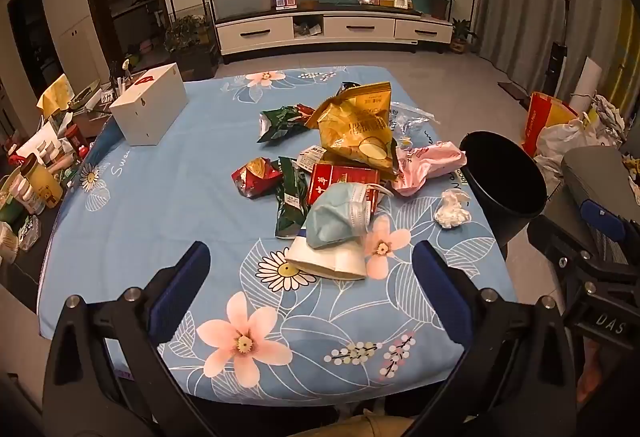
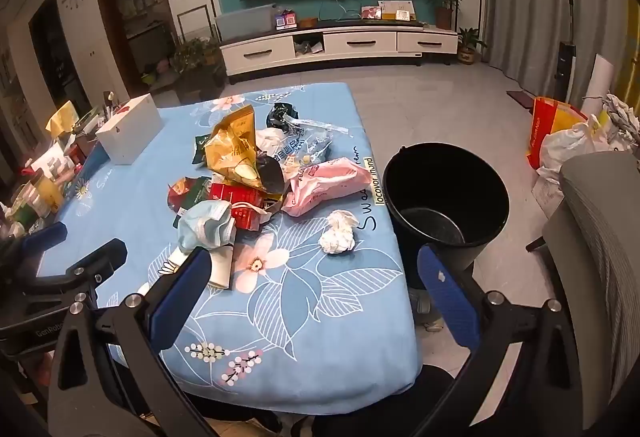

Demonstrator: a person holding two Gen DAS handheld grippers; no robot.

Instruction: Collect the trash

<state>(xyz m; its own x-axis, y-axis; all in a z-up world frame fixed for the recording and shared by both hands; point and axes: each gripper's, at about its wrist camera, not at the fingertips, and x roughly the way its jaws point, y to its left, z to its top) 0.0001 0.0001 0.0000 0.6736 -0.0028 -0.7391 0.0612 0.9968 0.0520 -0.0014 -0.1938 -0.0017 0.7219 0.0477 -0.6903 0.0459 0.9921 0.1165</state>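
A heap of trash lies on the blue flowered tablecloth (image 1: 160,217): a gold chip bag (image 1: 356,129), a red box (image 1: 344,177), green wrappers (image 1: 292,197), a pink bag (image 1: 428,165), a blue face mask (image 1: 340,217) and a flattened white paper cup (image 1: 328,261). A crumpled white tissue (image 2: 338,237) lies apart, near the table's right edge. A black bucket (image 2: 444,197) stands on the floor beside that edge. My left gripper (image 1: 312,253) hovers open just short of the cup and mask. My right gripper (image 2: 316,257) hangs open before the tissue, holding nothing.
A white box (image 1: 150,109) sits at the table's far left corner. Bottles and jars (image 1: 32,185) crowd a surface left of the table. Filled bags (image 2: 568,141) lie on the floor at right, with a grey chair (image 2: 592,237) near the bucket.
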